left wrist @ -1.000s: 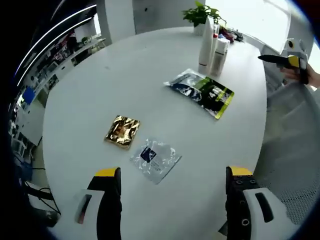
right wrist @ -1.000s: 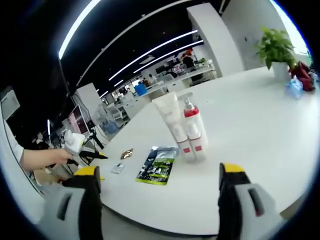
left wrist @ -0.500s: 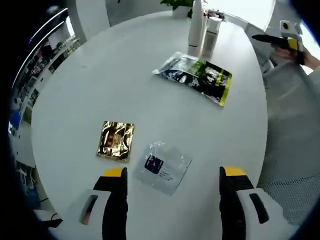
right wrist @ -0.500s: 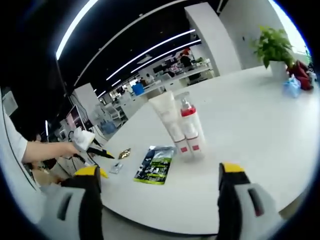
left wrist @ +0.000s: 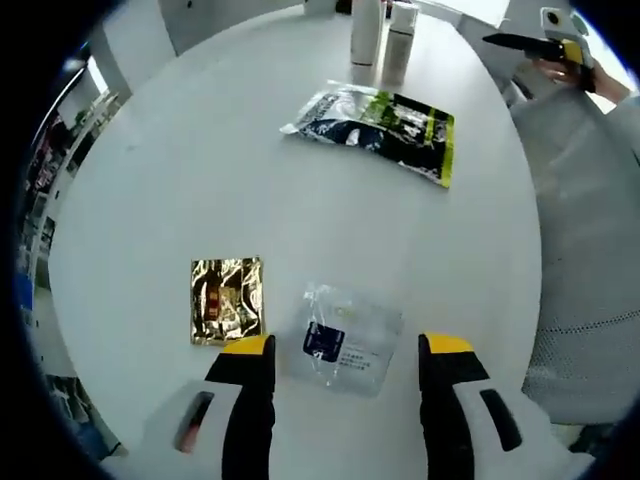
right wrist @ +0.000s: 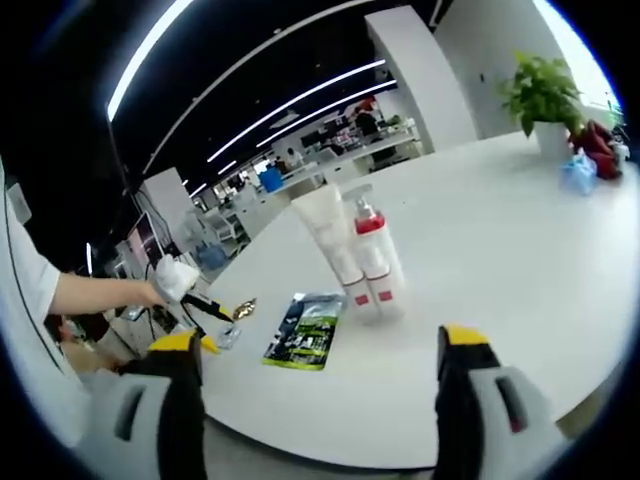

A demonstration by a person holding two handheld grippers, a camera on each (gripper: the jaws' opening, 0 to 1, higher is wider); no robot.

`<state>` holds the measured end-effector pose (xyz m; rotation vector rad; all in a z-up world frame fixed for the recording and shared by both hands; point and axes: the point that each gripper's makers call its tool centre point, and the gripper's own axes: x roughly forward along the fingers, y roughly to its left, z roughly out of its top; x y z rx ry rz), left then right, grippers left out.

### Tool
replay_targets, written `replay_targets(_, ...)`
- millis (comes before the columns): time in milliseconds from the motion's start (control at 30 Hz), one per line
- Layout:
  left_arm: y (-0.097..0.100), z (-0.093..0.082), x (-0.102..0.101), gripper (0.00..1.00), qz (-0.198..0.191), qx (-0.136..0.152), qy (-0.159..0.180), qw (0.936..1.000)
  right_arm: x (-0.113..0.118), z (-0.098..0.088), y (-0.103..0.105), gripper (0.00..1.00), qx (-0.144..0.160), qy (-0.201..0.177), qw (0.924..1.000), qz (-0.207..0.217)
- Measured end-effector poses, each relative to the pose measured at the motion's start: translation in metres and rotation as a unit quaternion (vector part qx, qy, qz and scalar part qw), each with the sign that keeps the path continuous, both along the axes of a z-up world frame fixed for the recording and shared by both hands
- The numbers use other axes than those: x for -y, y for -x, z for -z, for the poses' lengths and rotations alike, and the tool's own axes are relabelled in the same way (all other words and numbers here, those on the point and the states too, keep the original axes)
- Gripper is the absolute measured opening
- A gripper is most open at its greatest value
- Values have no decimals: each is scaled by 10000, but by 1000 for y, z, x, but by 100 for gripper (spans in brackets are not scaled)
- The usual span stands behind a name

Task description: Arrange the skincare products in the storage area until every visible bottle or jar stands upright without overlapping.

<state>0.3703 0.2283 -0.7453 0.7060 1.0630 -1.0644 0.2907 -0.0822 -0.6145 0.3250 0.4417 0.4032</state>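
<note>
In the left gripper view, the left gripper (left wrist: 345, 358) sits at the bottom of the frame with its jaws apart, holding nothing; the clear sachet (left wrist: 344, 338) lies flat between the jaw tips. Just left of it lies the gold sachet (left wrist: 226, 299). Bare white table (left wrist: 180, 170) spreads across the centre and left of the frame. In the upper centre lies the green-and-black pouch (left wrist: 378, 119), near the table's right edge. At the top edge stand the tube (left wrist: 367, 28) and the pump bottle (left wrist: 399, 27), upright and side by side. In the right gripper view, the right gripper (right wrist: 318, 352) has its jaws apart and empty, above the near table edge; open tabletop extends to the right towards a potted plant (right wrist: 545, 97).
</note>
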Motion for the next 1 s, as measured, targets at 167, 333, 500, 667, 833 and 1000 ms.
replay_targets(167, -2, 0, -2, 50, 217, 41, -95, 9997, 1, 0, -1, 98, 4, 7, 10000, 32)
replay_targets(333, -1, 1, -3, 48, 437, 82, -161, 9989, 2, 0, -1, 98, 5, 7, 10000, 53)
replay_targets(500, 0, 0, -2, 38, 531, 85, -158, 9984, 2, 1, -1, 98, 10, 18, 10000, 52)
replay_targets(667, -1, 1, -1, 38, 343, 69, -137, 9993, 2, 0, -1, 98, 24, 16, 10000, 61)
replay_targets(833, -2, 1, 0, 38, 219, 65, -171, 9996, 3, 0, -1, 98, 40, 16, 10000, 75)
replay_targets(1000, -8, -6, 3, 36, -3, 151, -68, 9999, 2, -1, -1, 97, 54, 23, 10000, 63)
